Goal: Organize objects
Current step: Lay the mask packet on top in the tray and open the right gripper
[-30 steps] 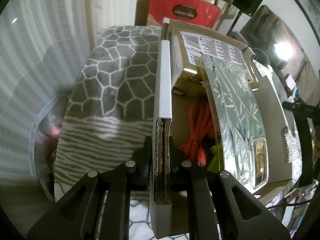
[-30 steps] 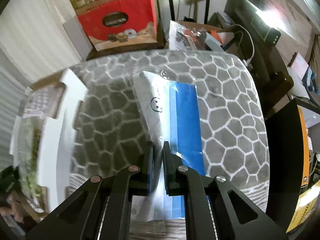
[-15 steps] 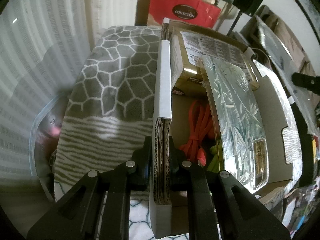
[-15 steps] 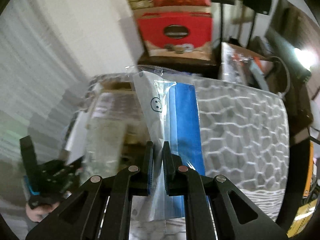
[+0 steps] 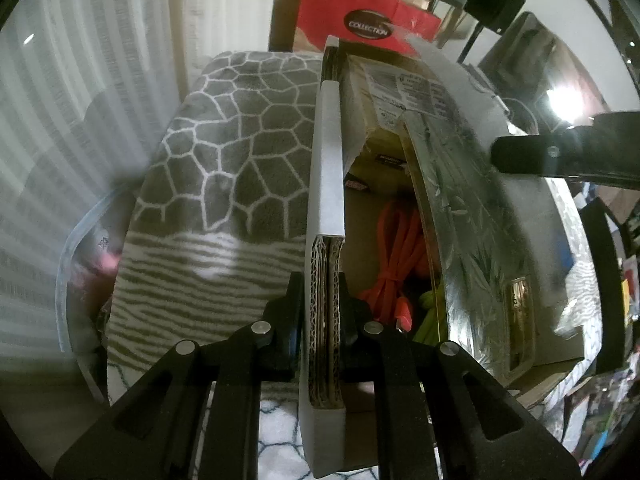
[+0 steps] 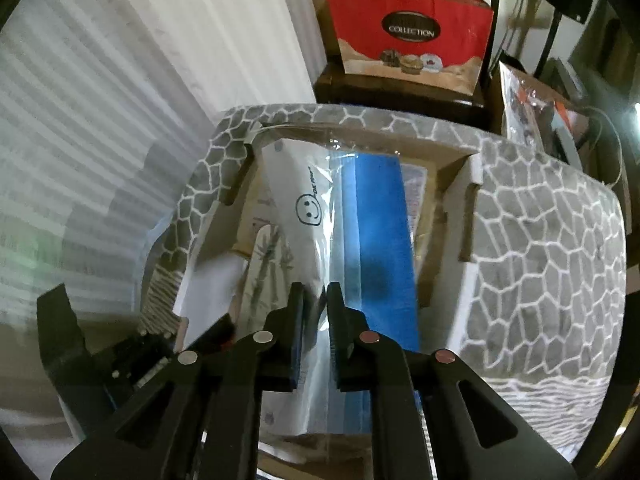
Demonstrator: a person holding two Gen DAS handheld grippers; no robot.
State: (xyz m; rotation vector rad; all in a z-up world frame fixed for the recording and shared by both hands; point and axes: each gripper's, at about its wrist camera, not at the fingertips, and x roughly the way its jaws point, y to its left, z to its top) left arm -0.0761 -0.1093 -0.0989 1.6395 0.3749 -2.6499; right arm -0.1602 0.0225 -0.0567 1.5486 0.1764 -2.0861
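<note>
My left gripper (image 5: 325, 300) is shut on the left wall of an open cardboard box (image 5: 326, 168) that sits on a grey patterned blanket (image 5: 240, 152). Inside the box lie a silver bamboo-print packet (image 5: 468, 240), an orange cable (image 5: 396, 256) and something yellow-green (image 5: 430, 312). My right gripper (image 6: 316, 312) is shut on a clear plastic bag with blue and white contents and a smiley mark (image 6: 360, 232), held over the open box (image 6: 468, 220). The right gripper also shows in the left wrist view (image 5: 560, 152), above the box's right side.
A red "Collection" paper bag (image 6: 408, 32) stands behind the blanket-covered surface. A white curtain (image 6: 120, 120) hangs on the left. A clear plastic bin (image 5: 80, 264) sits at the left edge. Cluttered dark furniture and cables (image 6: 560, 92) fill the right.
My right gripper has carried the plastic bag leftward from over the blanket to above the open box. My left gripper has kept its hold on the box wall.
</note>
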